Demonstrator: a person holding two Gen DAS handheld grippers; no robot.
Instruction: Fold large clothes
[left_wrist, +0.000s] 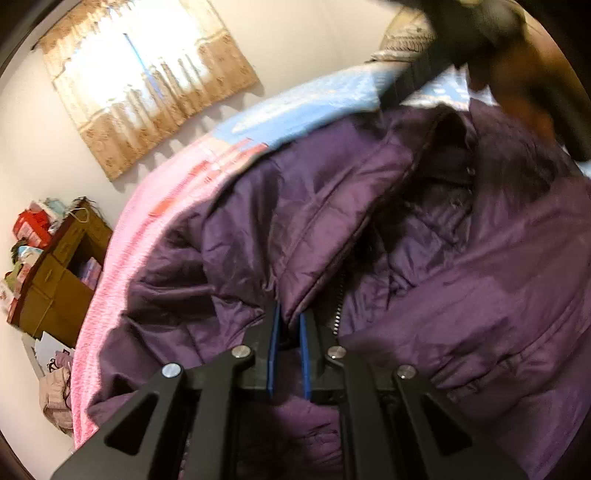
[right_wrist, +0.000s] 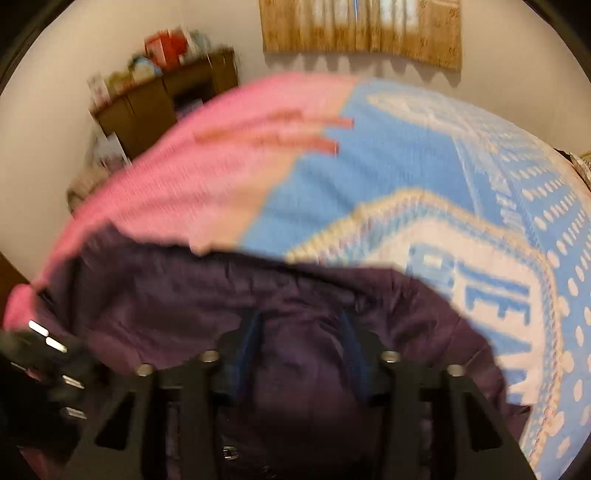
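Note:
A large purple quilted jacket (left_wrist: 480, 280) lies spread on a bed, its front open and its dark lining and collar (left_wrist: 452, 155) showing. My left gripper (left_wrist: 290, 314) is shut on a fold of the jacket's front edge, just left of the zipper (left_wrist: 338, 314). In the blurred right wrist view the jacket (right_wrist: 192, 302) fills the lower half. My right gripper (right_wrist: 301, 325) hovers over it with its blue-padded fingers (right_wrist: 253, 325) spread apart and nothing pinched between them. A dark blurred shape with a hand (left_wrist: 517, 74) crosses the top right of the left wrist view.
The bed is covered by a pink and blue patterned blanket (right_wrist: 369, 173). A brown cabinet (left_wrist: 62, 273) piled with boxes stands against the wall beyond the bed's far side. A curtained window (left_wrist: 147, 77) hangs on the wall. Bags lie on the floor (left_wrist: 55, 391).

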